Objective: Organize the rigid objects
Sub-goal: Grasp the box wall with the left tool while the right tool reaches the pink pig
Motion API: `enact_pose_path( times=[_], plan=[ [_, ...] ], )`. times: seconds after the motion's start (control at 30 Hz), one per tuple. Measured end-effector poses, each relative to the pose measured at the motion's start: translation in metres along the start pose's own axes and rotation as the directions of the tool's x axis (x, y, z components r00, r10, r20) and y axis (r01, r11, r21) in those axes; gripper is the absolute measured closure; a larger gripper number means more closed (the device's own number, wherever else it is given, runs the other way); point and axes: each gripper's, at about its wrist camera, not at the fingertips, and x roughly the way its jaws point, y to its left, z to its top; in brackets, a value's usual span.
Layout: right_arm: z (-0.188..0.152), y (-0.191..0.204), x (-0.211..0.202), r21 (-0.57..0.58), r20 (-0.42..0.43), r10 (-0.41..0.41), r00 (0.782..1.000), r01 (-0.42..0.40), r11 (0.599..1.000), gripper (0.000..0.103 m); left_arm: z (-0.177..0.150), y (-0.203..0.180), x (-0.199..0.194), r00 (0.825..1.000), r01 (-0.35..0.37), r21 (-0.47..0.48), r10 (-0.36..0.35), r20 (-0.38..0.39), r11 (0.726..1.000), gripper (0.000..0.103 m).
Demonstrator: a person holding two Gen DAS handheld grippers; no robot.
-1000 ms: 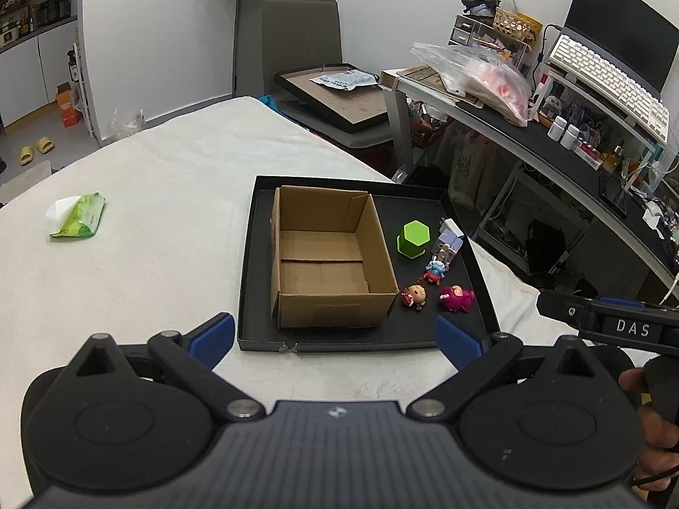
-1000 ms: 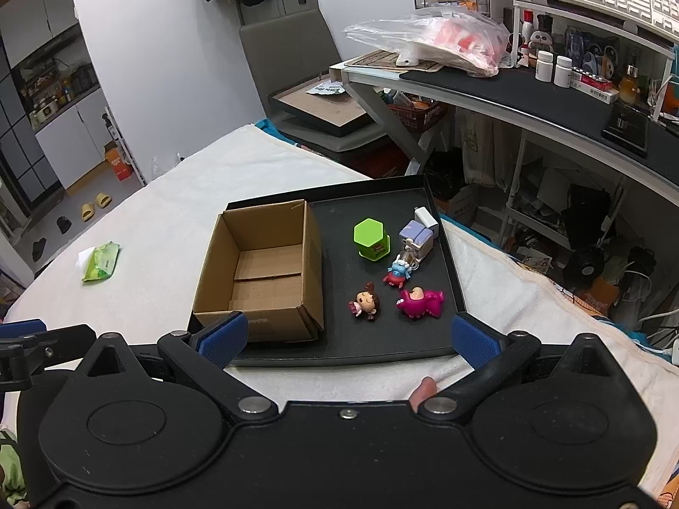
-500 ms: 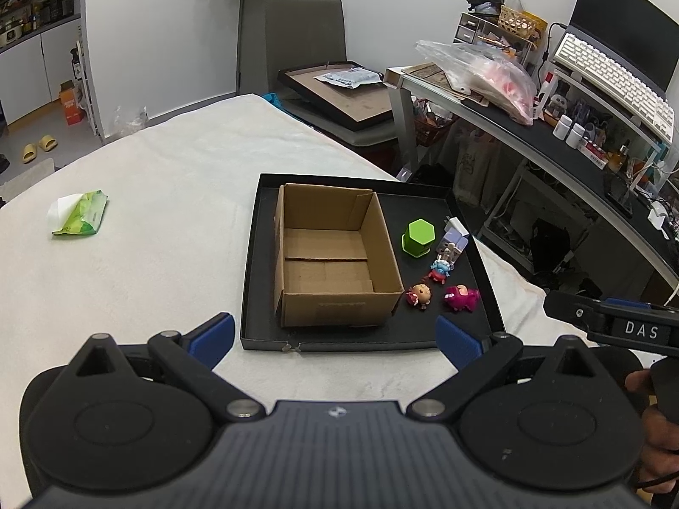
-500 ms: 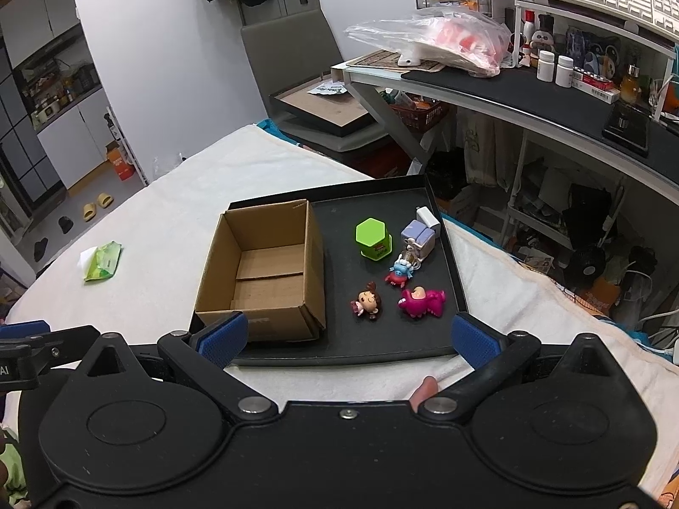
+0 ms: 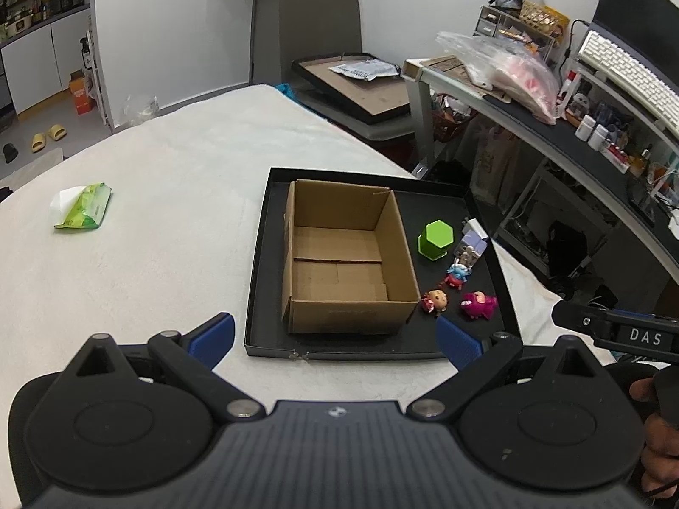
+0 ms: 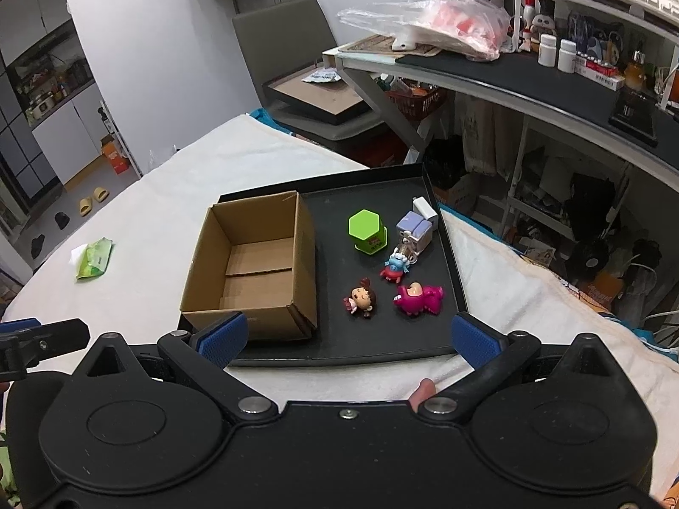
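An empty cardboard box (image 5: pixel 343 258) (image 6: pixel 254 263) stands on the left half of a black tray (image 5: pixel 369 345) (image 6: pixel 441 203). To its right on the tray lie a green hexagonal block (image 5: pixel 436 239) (image 6: pixel 367 230), a lilac cube (image 6: pixel 416 229), a small white block (image 6: pixel 424 208), a blue figure (image 5: pixel 457 275) (image 6: pixel 397 267), a brown-haired doll (image 5: pixel 435 300) (image 6: pixel 361 298) and a magenta figure (image 5: pixel 479 305) (image 6: pixel 418 299). My left gripper (image 5: pixel 335 335) hangs open before the tray's near edge. My right gripper (image 6: pixel 348 337) is open too, near the same edge, holding nothing.
The tray sits on a white cloth-covered table (image 5: pixel 169 195). A green wipes pack (image 5: pixel 82 212) (image 6: pixel 94 258) lies far left. A cluttered desk (image 6: pixel 530 80) and a grey chair (image 6: pixel 288 42) stand beyond the table's far edge.
Both grippers have drifted only slightly; the tray and toys shifted a little in the views. Both stayed open and nothing was picked up.
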Motion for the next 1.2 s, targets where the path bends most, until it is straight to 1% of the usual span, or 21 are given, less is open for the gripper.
enact_pose_path(
  times=[0.2, 0.43, 0.6, 0.73, 0.87, 1.0, 1.2],
  plan=[
    [0.006, -0.006, 0.018, 0.011, -0.027, 0.009, 1.000, -0.009, 1.000, 0.000, 0.007, -0.002, 0.021, 1.000, -0.010, -0.006, 0.010, -0.025, 1.000, 0.003],
    [0.015, -0.017, 0.043, 0.031, -0.062, 0.007, 0.998, -0.005, 1.000, 0.000, 0.015, 0.003, 0.048, 0.998, -0.019, -0.038, 0.017, -0.059, 0.999, 0.003],
    [0.021, -0.025, 0.063, 0.057, -0.093, 0.010, 0.996, -0.004, 0.998, 0.000, 0.018, 0.010, 0.070, 0.995, -0.036, -0.062, 0.030, -0.100, 0.997, 0.003],
    [0.028, -0.037, 0.079, 0.122, -0.096, -0.011, 0.995, 0.022, 0.992, 0.000, 0.021, 0.013, 0.086, 0.991, -0.042, -0.070, 0.032, -0.130, 0.997, 0.003],
    [0.034, -0.051, 0.097, 0.184, -0.118, -0.008, 0.993, 0.029, 0.982, 0.000, 0.023, 0.015, 0.101, 0.988, -0.044, -0.074, 0.032, -0.149, 0.996, 0.003],
    [0.037, -0.061, 0.113, 0.224, -0.136, -0.002, 0.991, 0.033, 0.974, 0.000, 0.026, 0.015, 0.110, 0.991, -0.044, -0.082, 0.033, -0.128, 0.996, 0.003],
    [0.039, -0.075, 0.146, 0.281, -0.170, -0.029, 0.985, 0.077, 0.957, 0.000, 0.028, 0.015, 0.134, 0.990, -0.046, -0.077, 0.035, -0.137, 0.996, 0.004]
  ],
)
